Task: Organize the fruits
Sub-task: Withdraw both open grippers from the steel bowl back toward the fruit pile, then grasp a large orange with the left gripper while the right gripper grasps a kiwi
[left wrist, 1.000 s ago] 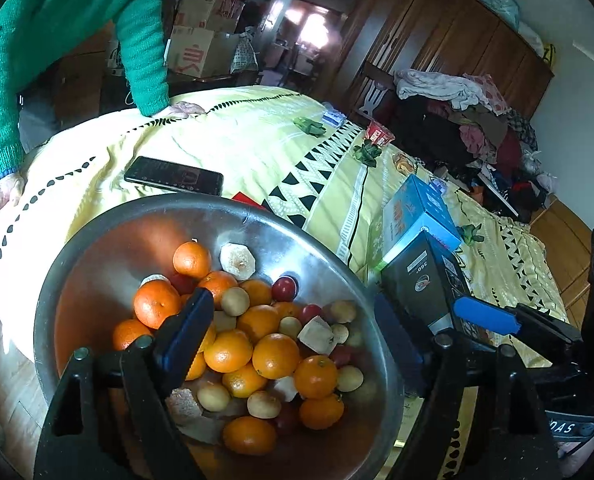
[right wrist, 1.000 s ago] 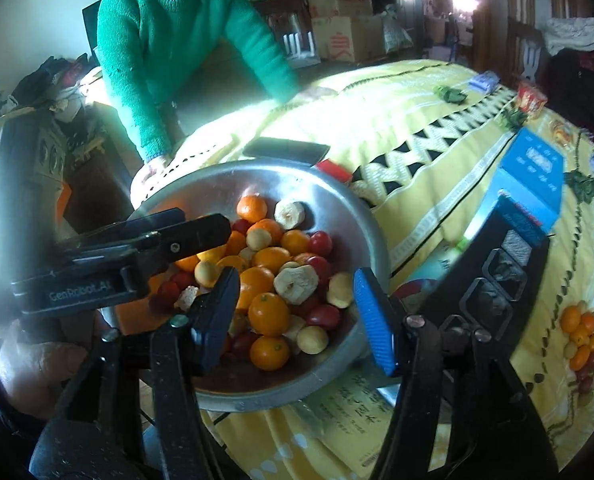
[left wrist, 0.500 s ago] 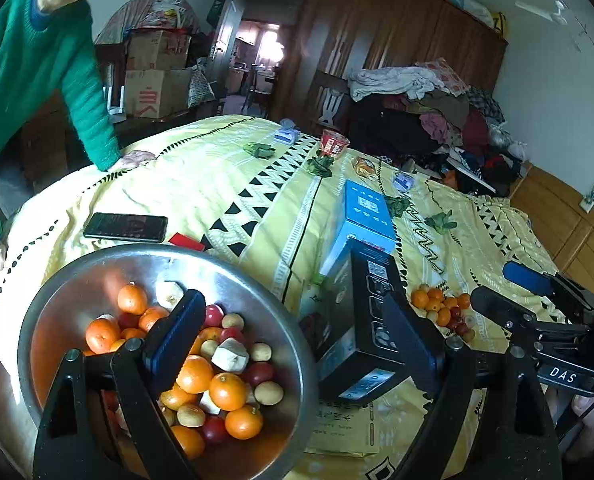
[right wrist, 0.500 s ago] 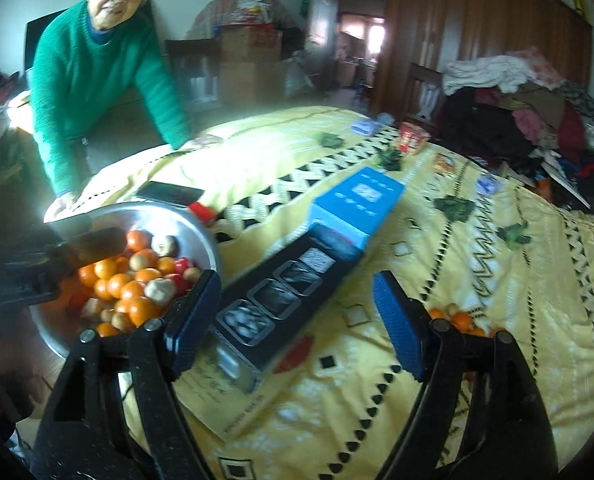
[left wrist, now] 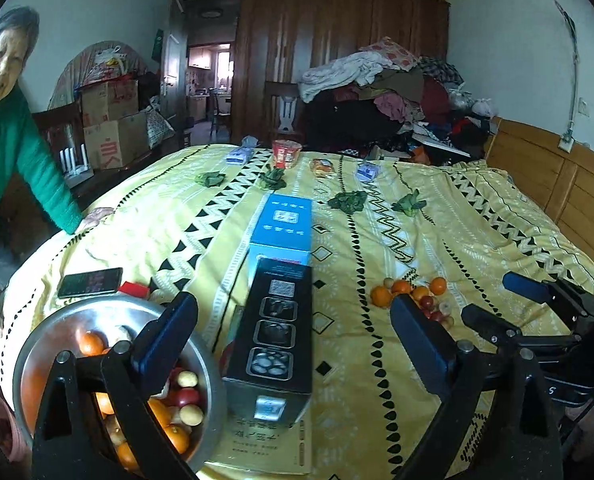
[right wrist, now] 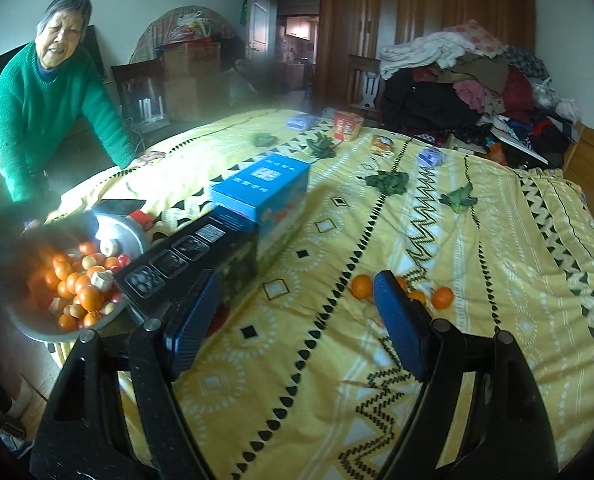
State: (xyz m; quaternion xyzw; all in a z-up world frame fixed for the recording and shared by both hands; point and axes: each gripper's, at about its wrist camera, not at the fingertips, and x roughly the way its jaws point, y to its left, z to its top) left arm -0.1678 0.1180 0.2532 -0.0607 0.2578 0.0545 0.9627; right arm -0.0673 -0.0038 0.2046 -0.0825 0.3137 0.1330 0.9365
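Note:
A steel bowl (left wrist: 37, 344) (right wrist: 129, 236) full of small oranges, red and pale fruits sits at the bed's near left corner. A loose pile of fruits (left wrist: 413, 294) (right wrist: 441, 298) lies on the yellow bedspread right of the boxes. My left gripper (left wrist: 293, 344) is open and empty, above the black box, its left finger over the bowl. My right gripper (right wrist: 297, 320) is open and empty, held above the bedspread just before the loose pile; it also shows in the left wrist view (left wrist: 533, 300).
A black box (left wrist: 277, 340) and a blue box (left wrist: 283, 228) lie end to end between bowl and pile. A phone (left wrist: 91, 282) lies behind the bowl. A woman in a green sweater (right wrist: 45, 108) leans on the bed's left edge. Leafy greens and snack packs lie farther back.
Both grippers have swung right and lifted away from the bowl toward the loose fruit pile. Both have stayed open and empty.

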